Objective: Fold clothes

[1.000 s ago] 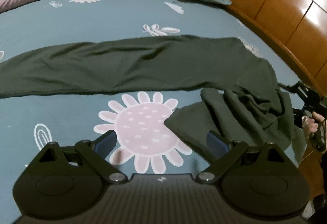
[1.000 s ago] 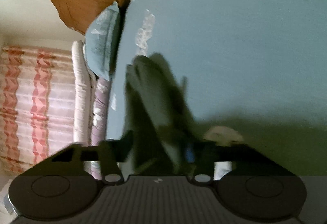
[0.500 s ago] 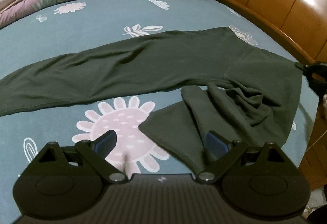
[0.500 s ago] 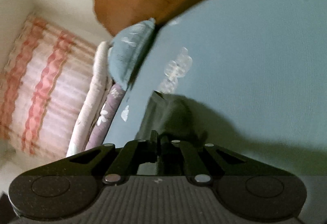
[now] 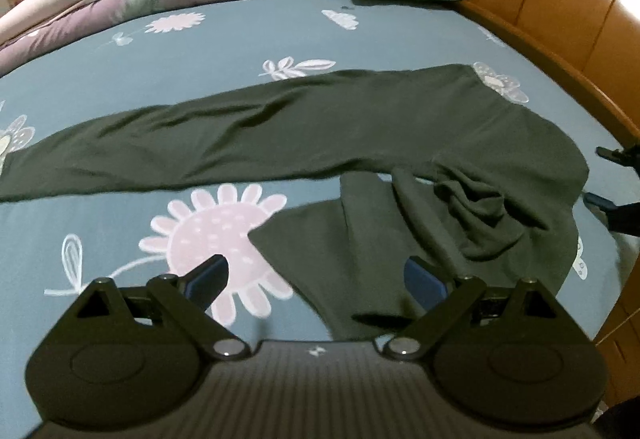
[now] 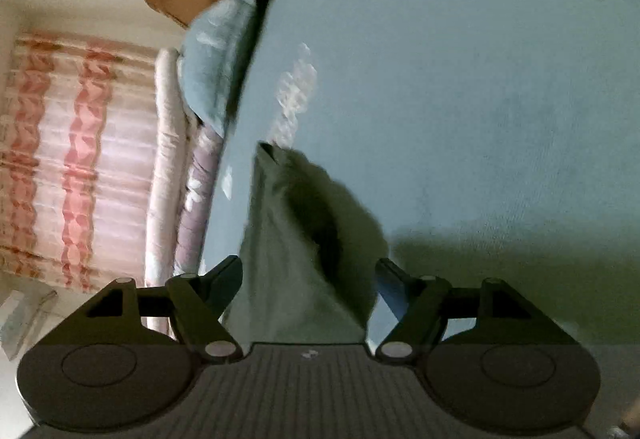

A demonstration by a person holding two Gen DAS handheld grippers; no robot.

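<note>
Lying on bed [image 5: 224, 51]: one dark trousers [image 5: 280, 135]; two claws, left claw [image 5: 316, 275] wide, empty; right claw [image 6: 308, 279] opening, gripping nothing.

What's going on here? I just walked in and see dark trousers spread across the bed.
A person with a handheld gripper in each hand is folding dark green trousers on a blue flowered bedsheet. One leg lies stretched out; the other is bunched near the waist. The left gripper hovers open over the bunched leg. The right gripper is opening its jaws at the waist end, cloth between them but not pinched.
</note>
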